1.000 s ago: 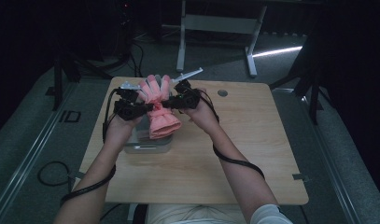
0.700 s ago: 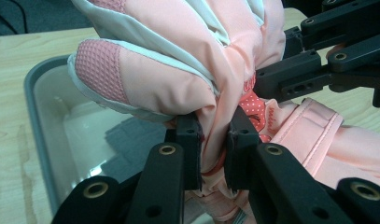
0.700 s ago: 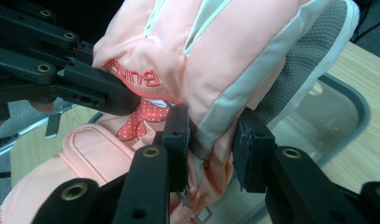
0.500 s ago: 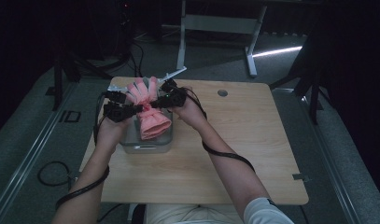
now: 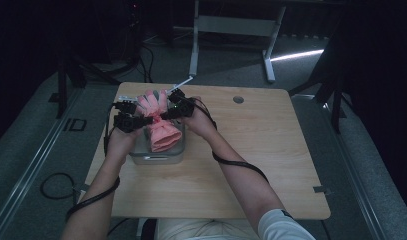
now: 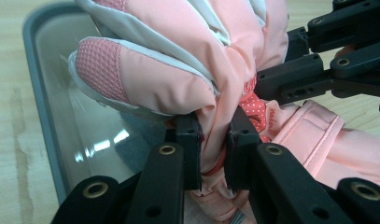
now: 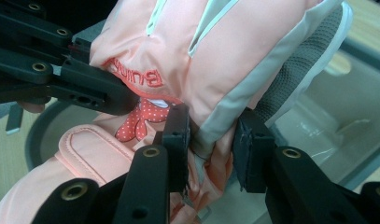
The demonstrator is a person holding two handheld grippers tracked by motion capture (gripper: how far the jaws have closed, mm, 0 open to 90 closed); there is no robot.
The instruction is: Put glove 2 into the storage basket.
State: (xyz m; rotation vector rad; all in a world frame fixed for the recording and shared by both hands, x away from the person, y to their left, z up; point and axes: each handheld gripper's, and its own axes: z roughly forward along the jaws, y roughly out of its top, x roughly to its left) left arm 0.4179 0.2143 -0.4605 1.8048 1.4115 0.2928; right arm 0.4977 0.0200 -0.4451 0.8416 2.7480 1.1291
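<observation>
Glove over clear tray.

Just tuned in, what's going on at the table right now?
A person holds one pink padded glove with both tools over a clear, grey-rimmed container at the table's left side. The left gripper and the right gripper each pinch a fold of it near the wrist. The cuff hangs into the container; the fingers point away.

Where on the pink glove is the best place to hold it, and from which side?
At the gathered wrist, where the pink glove narrows between padded fingers and cuff, one gripper from each side. The left gripper and right gripper pinch there over the clear tray.
</observation>
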